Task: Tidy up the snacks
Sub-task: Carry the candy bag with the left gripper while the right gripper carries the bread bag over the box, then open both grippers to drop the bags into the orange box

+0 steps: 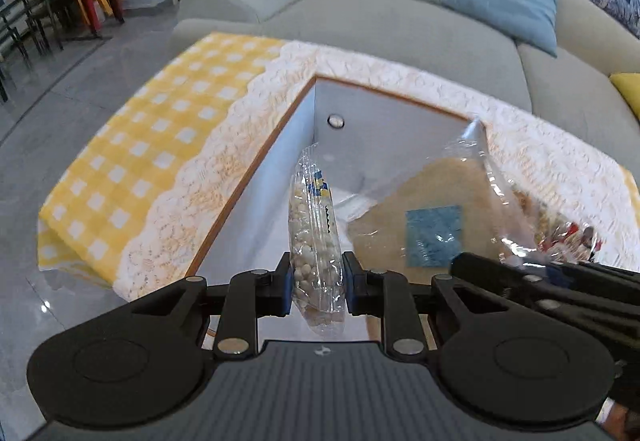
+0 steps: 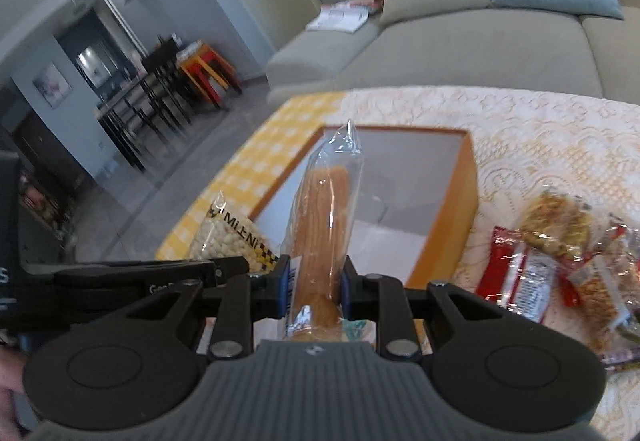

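My left gripper [image 1: 316,281] is shut on a clear bag of small white puffs [image 1: 314,233], held over the open orange-rimmed box [image 1: 280,129]. The same bag shows at the left of the right wrist view [image 2: 228,237]. My right gripper [image 2: 314,287] is shut on a clear pack of tan wafer sheets [image 2: 324,225], held above the box's near edge [image 2: 448,237]. That pack, with a blue label, shows at the right of the left wrist view [image 1: 424,217]. The box's white inside holds nothing that I can see.
Loose snacks lie on the lace cloth right of the box: a red-wrapped bar [image 2: 520,281] and clear packs of brown crunchy pieces [image 2: 560,225]. A yellow checked cloth [image 1: 132,161] covers the table's left part. A grey sofa [image 1: 400,25] with cushions stands behind.
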Action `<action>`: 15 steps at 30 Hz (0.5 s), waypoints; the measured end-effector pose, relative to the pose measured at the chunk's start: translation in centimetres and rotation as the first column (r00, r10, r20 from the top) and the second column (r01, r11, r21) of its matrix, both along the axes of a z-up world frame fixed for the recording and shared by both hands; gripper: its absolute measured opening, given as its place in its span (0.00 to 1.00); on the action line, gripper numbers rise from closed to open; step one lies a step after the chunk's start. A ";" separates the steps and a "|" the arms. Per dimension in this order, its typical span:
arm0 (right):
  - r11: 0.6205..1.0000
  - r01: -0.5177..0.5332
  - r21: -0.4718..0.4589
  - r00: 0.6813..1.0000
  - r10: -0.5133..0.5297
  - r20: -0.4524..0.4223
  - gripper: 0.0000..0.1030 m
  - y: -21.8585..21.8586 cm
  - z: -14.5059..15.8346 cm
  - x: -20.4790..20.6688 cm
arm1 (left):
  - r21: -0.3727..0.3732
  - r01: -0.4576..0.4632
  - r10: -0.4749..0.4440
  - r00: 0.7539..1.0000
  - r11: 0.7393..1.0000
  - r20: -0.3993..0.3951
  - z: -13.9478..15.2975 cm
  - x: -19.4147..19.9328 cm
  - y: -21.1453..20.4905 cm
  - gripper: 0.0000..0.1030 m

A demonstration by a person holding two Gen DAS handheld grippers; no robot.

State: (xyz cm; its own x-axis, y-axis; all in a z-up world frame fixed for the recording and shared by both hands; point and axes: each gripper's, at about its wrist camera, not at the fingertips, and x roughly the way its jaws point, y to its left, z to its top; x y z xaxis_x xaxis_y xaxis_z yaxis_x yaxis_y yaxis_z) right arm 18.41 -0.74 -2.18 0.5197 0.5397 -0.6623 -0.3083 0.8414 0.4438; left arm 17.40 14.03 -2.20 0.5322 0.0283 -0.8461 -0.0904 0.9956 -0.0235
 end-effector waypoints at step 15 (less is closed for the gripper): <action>0.979 -0.096 -0.179 0.984 0.066 -0.166 0.22 5.4 -5.6 3.3 | -0.008 0.016 -0.017 0.979 1.000 -0.202 -6.0 2.2 2.7 0.26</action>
State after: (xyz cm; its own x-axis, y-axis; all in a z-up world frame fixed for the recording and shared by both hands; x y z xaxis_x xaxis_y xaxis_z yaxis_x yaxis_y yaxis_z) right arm 21.75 4.63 -7.80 0.3598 0.4360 -0.8249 -0.3175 0.8885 0.3312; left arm 19.58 16.75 -8.18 0.3509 0.0151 -0.9363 -0.0777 0.9969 -0.0130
